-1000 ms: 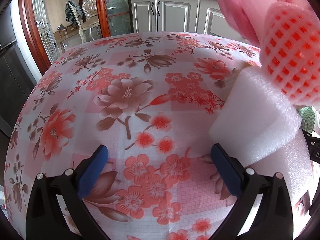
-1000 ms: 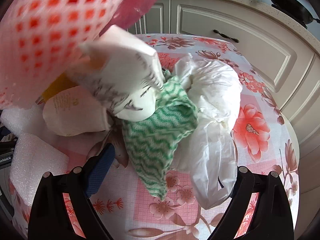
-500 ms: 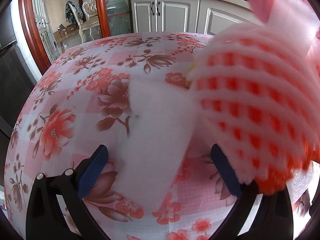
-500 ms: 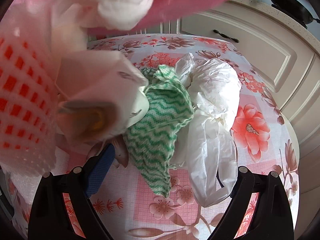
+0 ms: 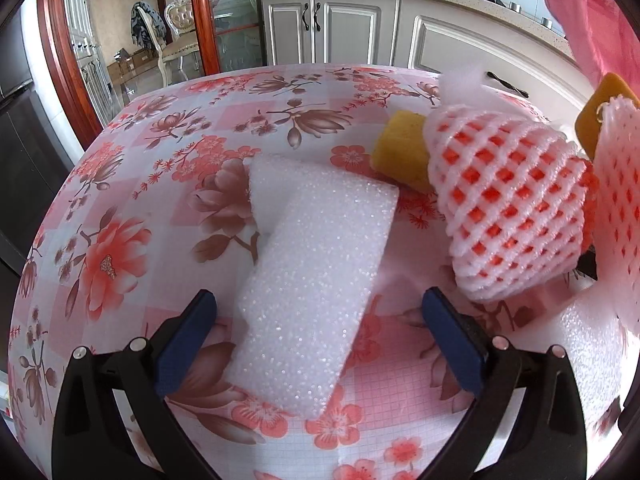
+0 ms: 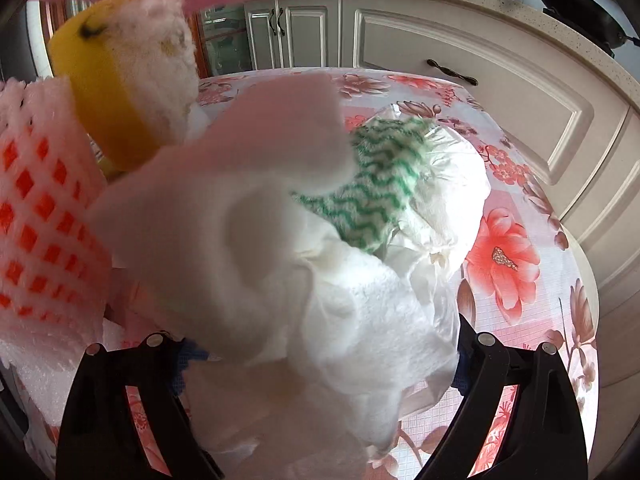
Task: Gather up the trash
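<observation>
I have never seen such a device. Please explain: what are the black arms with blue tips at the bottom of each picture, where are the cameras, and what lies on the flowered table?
No robot here: a person holds one hand tool in each hand. Each tool has two black fingers with blue pads, and a wide-angle camera behind them looks forward along the fingers. So one picture comes from the left gripper, the other from the right gripper.

On the table lies trash. In the left view: a white foam block between the open fingers, not pinched, a foam net and a yellow sponge. In the right view: crumpled white paper over the wide-open fingers, a green-striped cloth and a white plastic bag. Neither tool holds anything.
</observation>
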